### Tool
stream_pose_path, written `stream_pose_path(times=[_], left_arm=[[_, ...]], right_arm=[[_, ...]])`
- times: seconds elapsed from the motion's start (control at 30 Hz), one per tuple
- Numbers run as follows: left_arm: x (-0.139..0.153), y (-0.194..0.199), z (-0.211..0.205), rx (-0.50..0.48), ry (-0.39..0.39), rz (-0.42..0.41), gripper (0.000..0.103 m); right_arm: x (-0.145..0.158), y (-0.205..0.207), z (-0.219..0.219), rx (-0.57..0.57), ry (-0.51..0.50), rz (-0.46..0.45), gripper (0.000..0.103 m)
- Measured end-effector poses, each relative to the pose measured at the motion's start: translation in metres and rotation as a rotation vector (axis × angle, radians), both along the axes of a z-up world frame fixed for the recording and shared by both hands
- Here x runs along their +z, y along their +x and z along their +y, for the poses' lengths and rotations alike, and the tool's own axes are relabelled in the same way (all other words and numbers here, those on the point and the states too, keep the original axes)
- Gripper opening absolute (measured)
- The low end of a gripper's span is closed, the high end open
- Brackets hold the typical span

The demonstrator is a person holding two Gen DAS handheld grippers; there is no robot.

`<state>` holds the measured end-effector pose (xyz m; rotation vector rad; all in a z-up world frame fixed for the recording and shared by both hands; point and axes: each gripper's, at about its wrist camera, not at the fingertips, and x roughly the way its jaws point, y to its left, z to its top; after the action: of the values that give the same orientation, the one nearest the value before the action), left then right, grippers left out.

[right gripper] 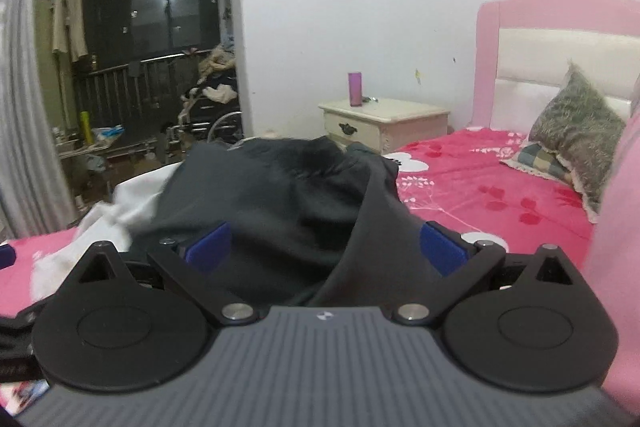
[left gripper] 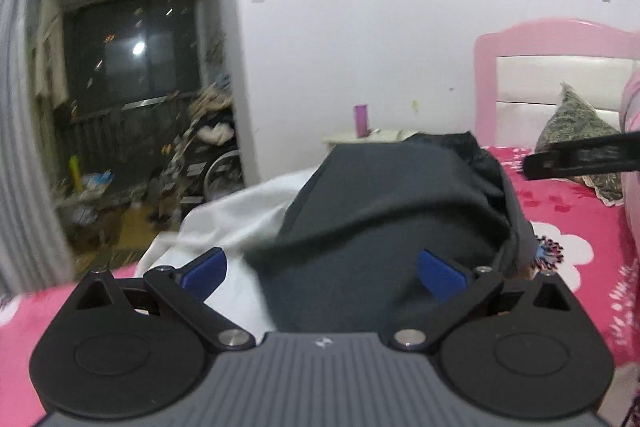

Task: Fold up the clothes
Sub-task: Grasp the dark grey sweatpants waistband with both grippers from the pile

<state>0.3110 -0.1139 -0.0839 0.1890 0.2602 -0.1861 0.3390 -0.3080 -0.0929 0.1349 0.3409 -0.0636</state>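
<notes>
A dark grey garment (left gripper: 392, 211) is bunched in a mound on the pink flowered bed sheet (left gripper: 576, 219), lying partly over a white garment (left gripper: 240, 219). My left gripper (left gripper: 322, 273) is open, its blue pads (left gripper: 204, 273) wide apart, with the dark cloth spilling between them. In the right wrist view the same dark garment (right gripper: 272, 195) fills the gap of my right gripper (right gripper: 326, 247), which is also open. The white garment (right gripper: 120, 207) shows at its left. A black bar of the other gripper (left gripper: 580, 159) reaches in from the right in the left wrist view.
A pink headboard (right gripper: 540, 11) and a patterned pillow (right gripper: 576, 131) are at the right. A cream nightstand (right gripper: 384, 123) with a purple cup (right gripper: 355, 89) stands by the wall. A wheelchair (right gripper: 216, 119) and clutter sit by the balcony. A pink sleeve (right gripper: 616, 267) is at the right edge.
</notes>
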Motion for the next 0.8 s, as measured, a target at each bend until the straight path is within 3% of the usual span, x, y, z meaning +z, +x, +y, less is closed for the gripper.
stream_pose_path(times=[0.23, 0.37, 0.47, 0.53, 0.6, 0.63, 0.7, 0.8], left_arm=[[-0.016, 0.067, -0.044, -0.088, 0.072, 0.057, 0.097], [-0.03, 0.083, -0.053, -0.098, 0.066, 0.103, 0.081], [-0.038, 0.08, -0.054, -0.098, 0.016, 0.126, 0.057], [-0.038, 0.072, -0.06, -0.089, 0.028, 0.125, 0.049], [-0.036, 0.066, -0.067, -0.093, 0.075, 0.114, 0.034], [-0.034, 0.067, -0.07, -0.091, 0.087, 0.114, 0.03], [-0.029, 0.063, -0.071, -0.084, 0.08, 0.125, 0.013], [-0.016, 0.05, -0.065, -0.082, 0.035, 0.144, 0.006]], right_arm=[[-0.003, 0.081, -0.034, 0.129, 0.238, 0.048, 0.097], [-0.01, 0.12, -0.036, 0.218, 0.35, 0.142, 0.097], [-0.019, 0.129, -0.024, 0.237, 0.364, 0.211, 0.078], [-0.016, 0.118, -0.02, 0.258, 0.383, 0.195, 0.039], [-0.005, 0.105, -0.012, 0.271, 0.348, 0.186, 0.02], [0.0, 0.098, -0.009, 0.271, 0.326, 0.184, 0.013], [0.008, 0.085, -0.003, 0.264, 0.282, 0.181, 0.008], [0.019, 0.059, 0.001, 0.251, 0.226, 0.165, 0.006]])
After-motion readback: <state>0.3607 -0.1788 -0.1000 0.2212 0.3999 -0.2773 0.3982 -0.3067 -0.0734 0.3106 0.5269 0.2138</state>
